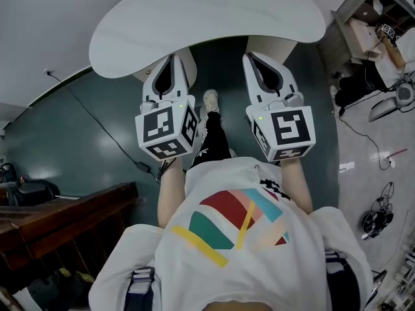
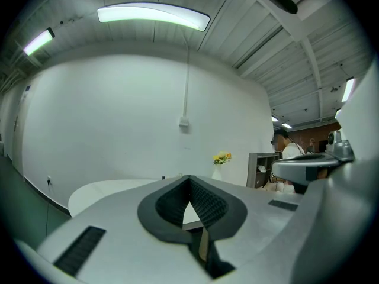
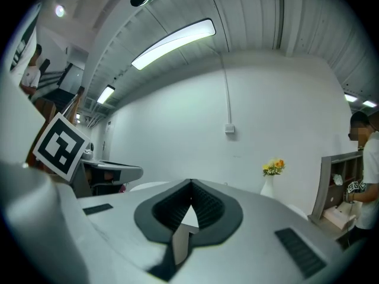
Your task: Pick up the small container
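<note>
No small container shows in any view. In the head view my left gripper point(image 1: 170, 63) and right gripper point(image 1: 254, 60) are held side by side at the near edge of a white round table point(image 1: 207, 18), both pointing at it. The tabletop looks bare from above. The left gripper point(image 2: 189, 177) has its jaws shut with the tips meeting and nothing between them. The right gripper point(image 3: 190, 182) is shut and empty too. Each gripper view catches the other gripper at its side: the right gripper point(image 2: 308, 169) and the left gripper point(image 3: 112, 171).
A white vase of yellow flowers point(image 2: 220, 164) point(image 3: 271, 176) stands beyond the table by the white wall. A shelf unit point(image 3: 337, 194) with a person beside it is at the right. Cables point(image 1: 369, 141) trail on the floor at right; dark wooden furniture point(image 1: 58, 219) stands at lower left.
</note>
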Available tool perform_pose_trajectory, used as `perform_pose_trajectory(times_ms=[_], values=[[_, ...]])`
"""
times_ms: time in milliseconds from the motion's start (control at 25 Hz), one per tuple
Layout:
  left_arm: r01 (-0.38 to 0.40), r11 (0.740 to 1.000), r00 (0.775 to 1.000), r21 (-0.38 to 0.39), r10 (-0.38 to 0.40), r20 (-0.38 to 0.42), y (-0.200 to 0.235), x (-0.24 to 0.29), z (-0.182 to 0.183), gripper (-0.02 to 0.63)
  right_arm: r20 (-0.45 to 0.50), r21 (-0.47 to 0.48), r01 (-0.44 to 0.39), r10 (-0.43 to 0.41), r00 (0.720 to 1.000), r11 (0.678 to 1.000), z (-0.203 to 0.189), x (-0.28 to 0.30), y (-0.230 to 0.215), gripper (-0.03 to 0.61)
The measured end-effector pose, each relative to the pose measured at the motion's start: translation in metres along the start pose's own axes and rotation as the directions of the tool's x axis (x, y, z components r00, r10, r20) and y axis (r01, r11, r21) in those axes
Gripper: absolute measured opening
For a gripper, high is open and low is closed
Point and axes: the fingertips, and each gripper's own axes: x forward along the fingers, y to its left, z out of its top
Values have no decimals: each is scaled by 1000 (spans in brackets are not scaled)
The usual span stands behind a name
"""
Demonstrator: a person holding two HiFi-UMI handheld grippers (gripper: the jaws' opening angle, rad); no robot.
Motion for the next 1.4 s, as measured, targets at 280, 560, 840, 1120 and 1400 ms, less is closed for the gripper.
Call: perform_pose_trajectory(times_ms=[280, 560, 840, 1120, 1400], values=[[-8, 999, 1000, 35, 8, 6, -1, 13, 7, 17, 1, 32, 18, -18, 1000, 999, -3, 6, -17, 11], [-1, 998, 1000, 62, 0, 16, -3, 23, 7, 17, 10, 39, 39, -40, 999, 998, -7, 8, -25, 11], [8, 996, 999, 85, -12, 43, -9, 33, 19, 17, 24, 46, 66, -67, 997, 997, -3, 11, -38, 11], [9, 996, 999, 84, -13, 47, -3, 51, 19, 17, 30, 47, 63, -65, 997, 997, -3, 31, -43, 11], [1, 998, 999, 67, -3, 40, 19, 82, 21, 17, 11, 38, 59, -60, 998, 998, -5, 65, -46, 11]])
